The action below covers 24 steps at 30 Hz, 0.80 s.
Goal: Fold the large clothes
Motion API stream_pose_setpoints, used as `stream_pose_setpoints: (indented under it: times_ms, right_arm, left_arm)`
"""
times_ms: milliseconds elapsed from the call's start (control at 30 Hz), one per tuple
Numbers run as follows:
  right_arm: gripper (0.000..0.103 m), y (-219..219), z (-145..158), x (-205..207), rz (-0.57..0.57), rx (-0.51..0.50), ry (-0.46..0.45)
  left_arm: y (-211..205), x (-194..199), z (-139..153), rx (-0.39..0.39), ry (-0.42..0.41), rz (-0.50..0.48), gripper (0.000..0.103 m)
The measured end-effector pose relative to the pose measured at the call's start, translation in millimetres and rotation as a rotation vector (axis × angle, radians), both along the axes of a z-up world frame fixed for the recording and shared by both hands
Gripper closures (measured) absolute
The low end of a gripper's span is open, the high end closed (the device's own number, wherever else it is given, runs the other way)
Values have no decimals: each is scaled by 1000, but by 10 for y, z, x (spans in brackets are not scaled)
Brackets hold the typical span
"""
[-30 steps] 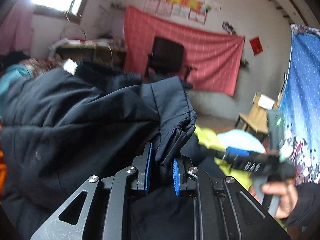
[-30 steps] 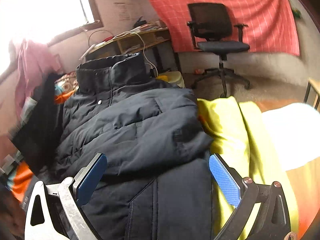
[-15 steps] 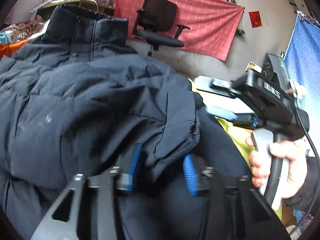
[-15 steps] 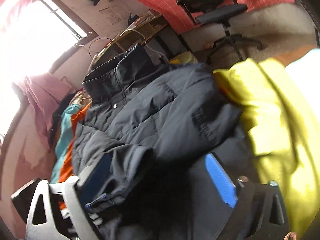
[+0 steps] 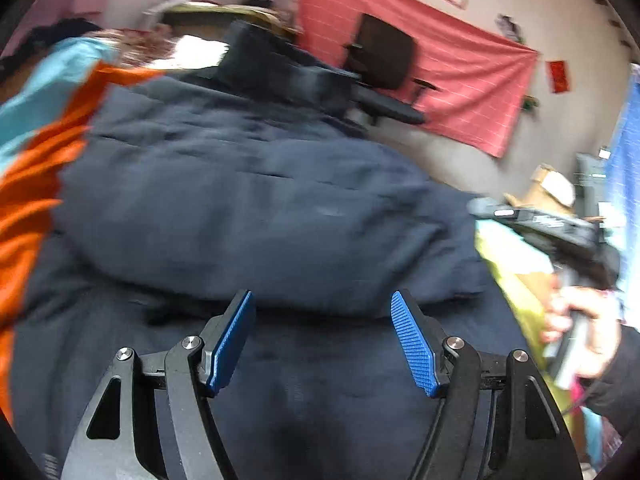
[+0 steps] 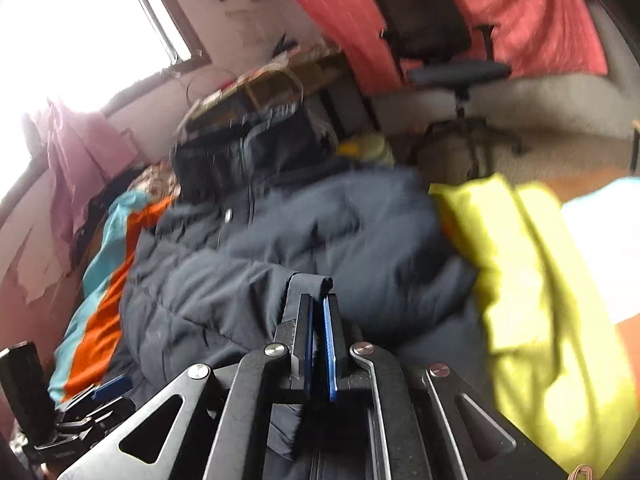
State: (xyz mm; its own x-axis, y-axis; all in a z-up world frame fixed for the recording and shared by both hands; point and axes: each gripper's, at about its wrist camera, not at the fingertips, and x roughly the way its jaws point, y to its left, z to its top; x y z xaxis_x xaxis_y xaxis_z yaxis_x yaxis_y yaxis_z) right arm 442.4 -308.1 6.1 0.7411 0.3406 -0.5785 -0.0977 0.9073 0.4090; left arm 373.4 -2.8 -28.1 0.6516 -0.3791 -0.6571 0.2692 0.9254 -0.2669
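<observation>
The dark padded jacket lies spread beside a yellow garment. The right tool is clamped on a jacket edge; the left tool stands wide open, empty. Risk: the thin pinch slips off the bulky fabric, undoing the fold.

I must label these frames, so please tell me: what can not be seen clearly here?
- Jacket hem: left wrist view, cut off by the bottom edge and the left gripper.
- Cloth pinched by the right gripper: right wrist view, closed fingers cover it.
- Desk items: right wrist view, motion blur.
</observation>
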Motion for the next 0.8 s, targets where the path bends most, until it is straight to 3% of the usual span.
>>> stream_pose_setpoints:
  times_ms: [133, 333, 433, 467, 500, 633, 733, 800]
  right_arm:
    - [97, -5, 106, 140, -76, -86, -39]
    - [93, 79, -163, 310, -78, -256, 36]
    - [66, 48, -174, 210, -115, -298, 17]
    - [51, 54, -151, 173, -122, -304, -3]
    - [42, 73, -118, 129, -127, -319, -29]
    - [42, 318, -3, -22, -38, -385, -120]
    - [49, 580, -59, -68, 87, -433, -135]
    - [59, 704, -169, -45, 151, -447, -109]
  left_arm:
    - [235, 174, 34, 11, -10, 107, 39]
    - [400, 357, -13, 37, 15, 170, 39]
    - [344, 394, -37, 60, 32, 161, 38]
    - [329, 420, -49, 62, 34, 154, 39]
    - [294, 461, -63, 67, 37, 143, 39]
    - [158, 567, -137, 90, 36, 112, 38]
    - [97, 618, -265, 128, 54, 110, 38]
    - [97, 650, -351, 132, 68, 112, 36]
